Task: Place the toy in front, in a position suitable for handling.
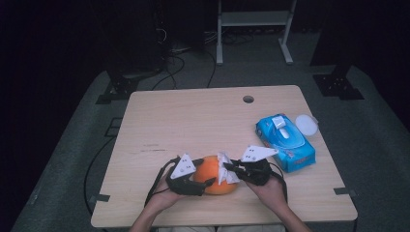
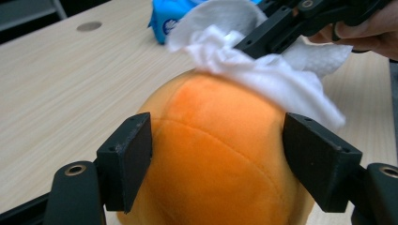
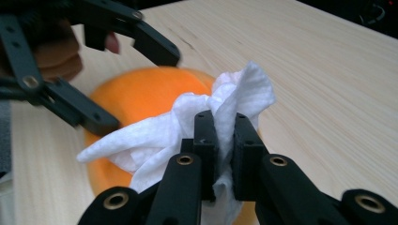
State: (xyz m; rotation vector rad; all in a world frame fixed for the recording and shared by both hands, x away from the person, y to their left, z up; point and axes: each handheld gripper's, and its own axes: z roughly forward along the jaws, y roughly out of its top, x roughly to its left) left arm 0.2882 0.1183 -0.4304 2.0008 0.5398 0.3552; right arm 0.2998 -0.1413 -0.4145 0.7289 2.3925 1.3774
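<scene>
**Fingers clamped on a wipe, jaws astride an orange plush**

Pinching a crumpled white wipe (image 3: 220, 117) between pads pressed nearly together: the right gripper (image 3: 224, 136), with tissue bunched above and below the black jaws. Spread to either side of the orange plush ball (image 2: 220, 154): the 2 pads of the left gripper (image 2: 225, 159), the left pad against the fabric, the right pad just beside it — contact there cannot be told.

Resting on the near part of the wooden table (image 1: 193, 121), between both hands: the ball (image 1: 212, 175). Draped over its top and right side — the wipe (image 1: 225, 169), touching the plush. Coming in from the right, the right gripper (image 1: 232, 169); from the left, the left gripper (image 1: 205, 182).

Further right, near the table's edge: a blue pack of wipes (image 1: 285, 140), flap lifted, with a round white lid (image 1: 306, 124) just behind it. Toward the far edge, 1 cable hole (image 1: 248, 99).
</scene>
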